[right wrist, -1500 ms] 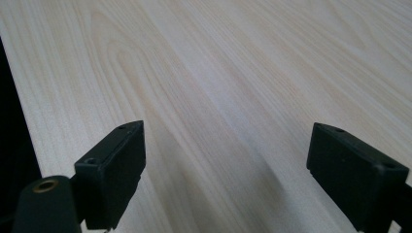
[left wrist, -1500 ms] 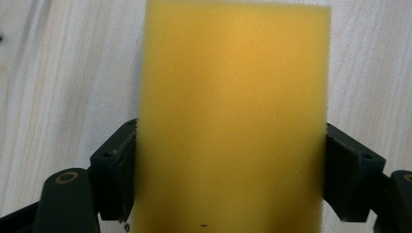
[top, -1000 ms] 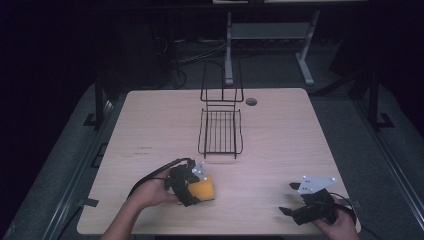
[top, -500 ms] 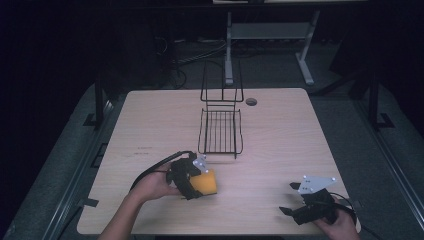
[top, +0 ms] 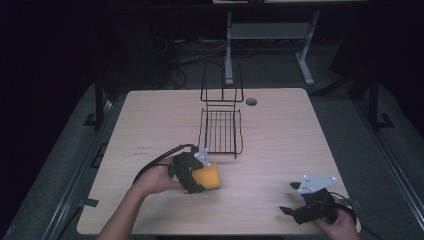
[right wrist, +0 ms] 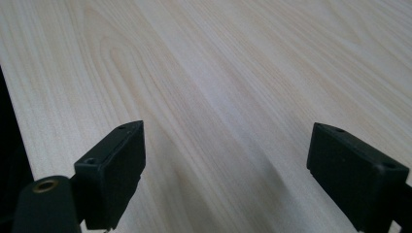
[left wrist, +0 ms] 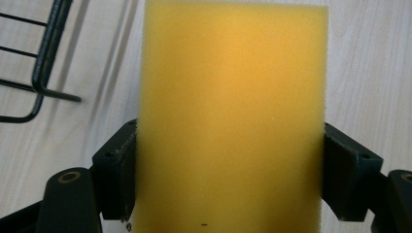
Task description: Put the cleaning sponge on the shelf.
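A yellow sponge [left wrist: 228,121] is being gripped by the left tongs [top: 192,172], not yet placed in the wire rack [top: 221,131]; the right tongs [right wrist: 243,170] are being held wide open, empty.

We see a pale wood counter [top: 280,145] carrying a black wire rack [top: 221,131] near its far middle.

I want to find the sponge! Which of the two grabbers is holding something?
The left gripper: its fingers press both sides of the yellow sponge near the wire rack. The right gripper is open with only table between.
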A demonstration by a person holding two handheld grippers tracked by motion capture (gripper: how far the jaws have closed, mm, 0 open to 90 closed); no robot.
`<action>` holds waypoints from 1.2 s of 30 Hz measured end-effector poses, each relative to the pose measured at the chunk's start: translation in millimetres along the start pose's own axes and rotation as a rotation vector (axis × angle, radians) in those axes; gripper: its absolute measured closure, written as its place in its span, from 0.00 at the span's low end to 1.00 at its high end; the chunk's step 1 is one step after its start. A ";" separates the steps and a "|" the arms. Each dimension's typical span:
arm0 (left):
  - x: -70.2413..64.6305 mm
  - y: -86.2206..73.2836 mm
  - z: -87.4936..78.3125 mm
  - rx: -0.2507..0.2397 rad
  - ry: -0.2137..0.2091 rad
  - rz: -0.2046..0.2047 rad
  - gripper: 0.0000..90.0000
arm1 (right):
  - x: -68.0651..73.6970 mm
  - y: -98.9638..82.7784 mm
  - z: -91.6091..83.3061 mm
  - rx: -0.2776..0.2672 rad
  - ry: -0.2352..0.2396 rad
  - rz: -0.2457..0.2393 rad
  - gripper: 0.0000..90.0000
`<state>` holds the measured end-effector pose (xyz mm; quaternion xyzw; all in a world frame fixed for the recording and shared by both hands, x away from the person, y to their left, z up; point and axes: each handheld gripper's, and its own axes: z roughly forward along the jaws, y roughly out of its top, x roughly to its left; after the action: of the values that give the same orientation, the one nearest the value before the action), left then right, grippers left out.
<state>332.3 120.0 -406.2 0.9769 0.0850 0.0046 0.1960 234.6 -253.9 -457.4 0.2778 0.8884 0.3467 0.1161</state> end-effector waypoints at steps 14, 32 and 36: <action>6.3 5.3 -2.7 -0.011 -0.009 0.000 0.24 | -0.4 0.8 1.8 -0.002 0.000 0.006 0.15; 18.8 18.9 -8.8 -0.018 -0.012 0.004 0.24 | 1.0 1.2 2.2 0.000 -0.003 0.005 0.15; 20.9 23.3 -11.1 -0.019 -0.004 0.011 0.24 | 0.6 1.0 1.7 0.000 -0.002 0.004 0.15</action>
<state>356.3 106.6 -387.6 0.9755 0.0791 0.0045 0.2053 235.2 -252.0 -458.0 0.2800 0.8876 0.3468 0.1164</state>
